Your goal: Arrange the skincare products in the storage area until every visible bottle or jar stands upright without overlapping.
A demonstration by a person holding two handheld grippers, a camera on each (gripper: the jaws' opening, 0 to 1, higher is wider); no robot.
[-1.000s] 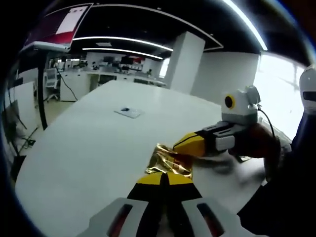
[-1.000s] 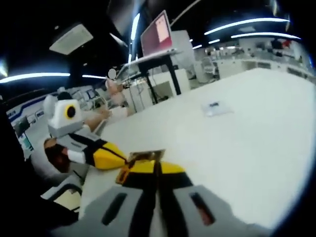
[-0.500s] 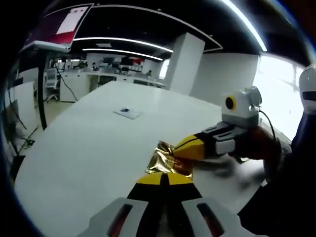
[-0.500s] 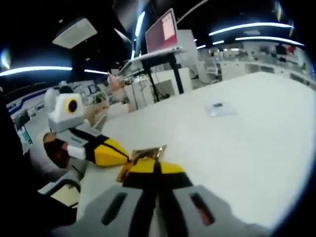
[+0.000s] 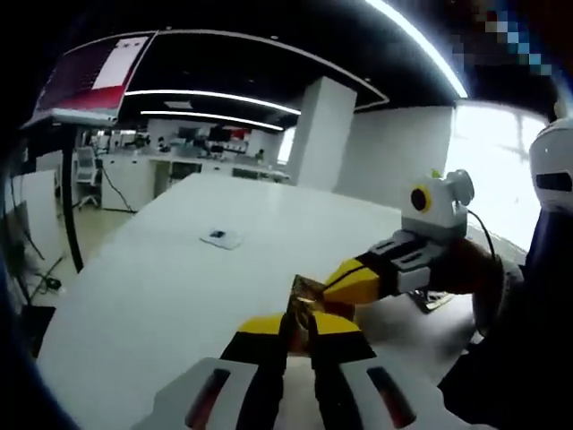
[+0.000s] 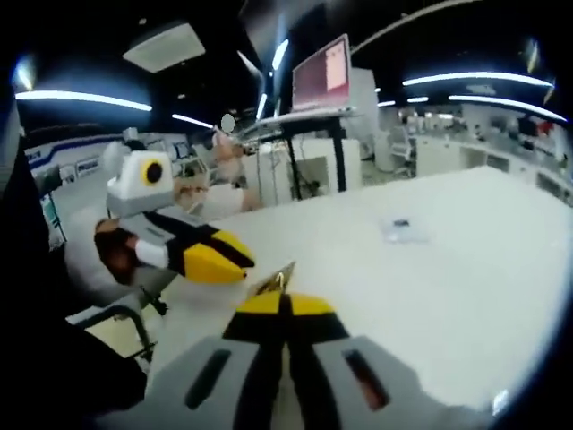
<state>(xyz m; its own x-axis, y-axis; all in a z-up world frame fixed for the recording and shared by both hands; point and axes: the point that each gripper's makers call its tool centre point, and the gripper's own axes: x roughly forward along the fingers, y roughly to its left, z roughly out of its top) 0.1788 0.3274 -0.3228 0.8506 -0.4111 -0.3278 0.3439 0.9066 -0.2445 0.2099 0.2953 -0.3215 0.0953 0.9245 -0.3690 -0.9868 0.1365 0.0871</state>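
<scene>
No text I can read from my feeds, monitor screen (image 6: 324, 79) on raised desk shows red and white areas with lettering too blurred, small card (image 5: 220, 237) on white table (image 5: 143, 296) bears a dark mark, illegible, gold foil packet (image 5: 304, 300) without legible print.

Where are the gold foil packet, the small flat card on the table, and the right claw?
gold foil packet (image 5: 305, 292), left gripper view, its shiny upper corner
small flat card (image 5: 220, 238), left gripper view, its middle
right claw (image 5: 333, 283), left gripper view, its yellow tips
</scene>
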